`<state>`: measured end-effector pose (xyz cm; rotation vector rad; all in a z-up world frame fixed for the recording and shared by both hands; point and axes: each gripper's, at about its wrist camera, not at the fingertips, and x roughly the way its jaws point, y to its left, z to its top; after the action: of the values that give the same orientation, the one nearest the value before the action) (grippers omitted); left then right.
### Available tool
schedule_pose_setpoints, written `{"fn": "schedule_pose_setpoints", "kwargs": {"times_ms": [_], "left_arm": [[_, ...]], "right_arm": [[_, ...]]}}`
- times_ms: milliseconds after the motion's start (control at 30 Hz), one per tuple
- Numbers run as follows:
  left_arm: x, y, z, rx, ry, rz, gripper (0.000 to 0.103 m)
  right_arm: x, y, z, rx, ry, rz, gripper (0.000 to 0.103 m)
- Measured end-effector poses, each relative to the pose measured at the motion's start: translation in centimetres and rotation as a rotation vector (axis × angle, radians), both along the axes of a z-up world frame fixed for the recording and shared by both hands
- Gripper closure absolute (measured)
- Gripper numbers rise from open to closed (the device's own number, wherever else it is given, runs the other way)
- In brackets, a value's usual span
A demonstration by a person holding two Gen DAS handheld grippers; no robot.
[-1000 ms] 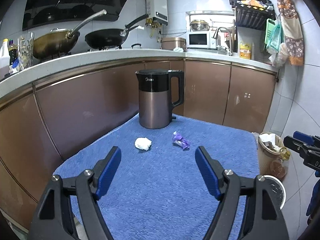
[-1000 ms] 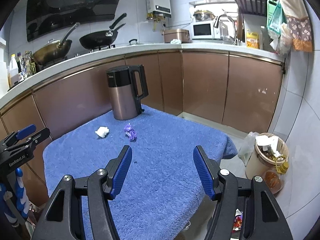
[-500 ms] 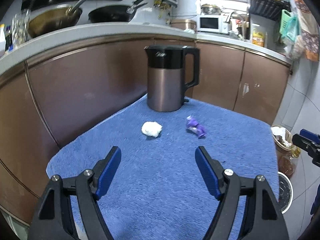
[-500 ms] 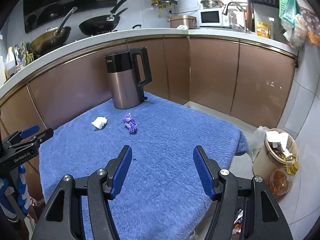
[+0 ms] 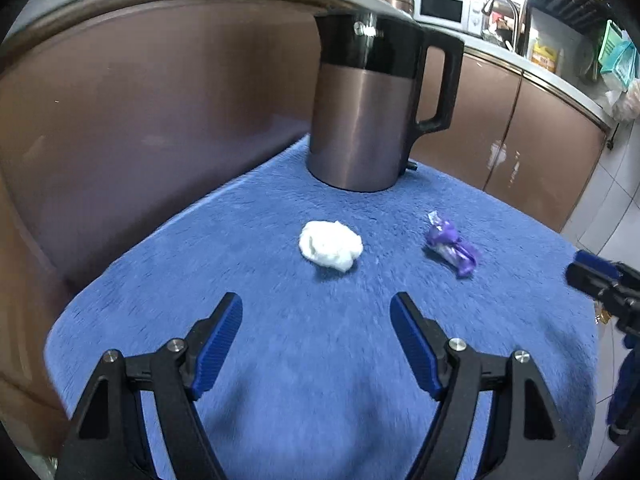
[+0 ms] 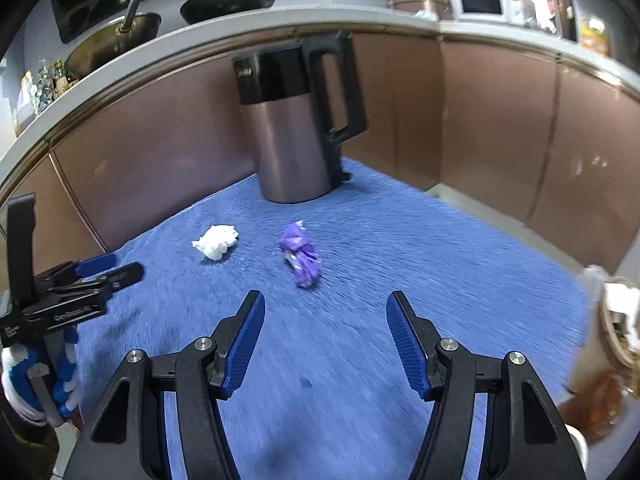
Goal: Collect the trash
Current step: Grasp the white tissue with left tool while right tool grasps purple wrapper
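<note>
A crumpled white tissue (image 5: 331, 245) and a crumpled purple wrapper (image 5: 452, 249) lie on a blue towel-covered table (image 5: 320, 360). My left gripper (image 5: 316, 312) is open and empty, a short way in front of the tissue. My right gripper (image 6: 325, 312) is open and empty, just short of the purple wrapper (image 6: 301, 257); the tissue (image 6: 216, 242) lies to its left. The left gripper also shows at the left edge of the right wrist view (image 6: 108, 270).
A brown and black electric kettle (image 5: 368, 108) stands at the table's far side, behind the trash. Brown kitchen cabinets (image 6: 500, 120) surround the table. A full waste bin (image 6: 616, 324) sits on the floor at the right.
Both grippers have moved forward and lower toward the table. The tissue and wrapper appear larger and closer. Both grippers stay open.
</note>
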<state>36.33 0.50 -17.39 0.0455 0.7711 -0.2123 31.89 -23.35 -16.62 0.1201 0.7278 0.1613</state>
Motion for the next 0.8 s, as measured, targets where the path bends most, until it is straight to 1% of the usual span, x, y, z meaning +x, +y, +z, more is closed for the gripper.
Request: {"fn": "schedule_pose_setpoints", "kwargs": {"times_ms": [133, 267, 400, 467, 567, 600, 667, 700, 733, 767, 800], "left_arm": [[4.1, -1.3, -1.1, 0.002, 0.034, -0.014, 0.028], [7.0, -2.2, -2.7, 0.004, 0.062, -0.005, 0.028], [9.0, -2.3, -4.2, -0.042, 0.105, -0.007, 0.029], [9.4, -2.3, -4.7, -0.049, 0.113, -0.006, 0.029], [10.0, -2.7, -5.6, -0.050, 0.130, -0.012, 0.042], [10.2, -2.8, -5.9, -0.052, 0.137, -0.014, 0.048], [10.3, -2.9, -6.3, -0.056, 0.141, -0.012, 0.051], [10.3, -2.9, -6.2, -0.062, 0.140, -0.014, 0.057], [10.3, -2.9, -6.2, -0.069, 0.139, -0.018, 0.065], [10.3, -2.9, -6.2, -0.070, 0.140, -0.021, 0.068], [10.2, -2.9, -6.3, -0.068, 0.139, -0.020, 0.071]], "right_arm": [[4.2, 1.4, -2.2, 0.042, 0.022, 0.032, 0.040], [7.9, 2.6, -4.4, 0.068, 0.060, 0.042, 0.042], [10.3, 3.3, -5.8, 0.077, 0.093, 0.041, 0.044], [11.3, 3.8, -6.4, 0.074, 0.106, 0.047, 0.044], [12.0, 4.3, -6.9, 0.062, 0.121, 0.055, 0.045], [12.3, 4.4, -7.0, 0.062, 0.127, 0.057, 0.045], [12.6, 4.3, -7.2, 0.065, 0.143, 0.061, 0.047], [12.8, 4.3, -7.3, 0.067, 0.145, 0.059, 0.048], [12.8, 4.3, -7.4, 0.069, 0.148, 0.057, 0.052], [13.0, 4.2, -7.5, 0.074, 0.155, 0.052, 0.057], [13.1, 4.2, -7.6, 0.077, 0.159, 0.050, 0.059]]}}
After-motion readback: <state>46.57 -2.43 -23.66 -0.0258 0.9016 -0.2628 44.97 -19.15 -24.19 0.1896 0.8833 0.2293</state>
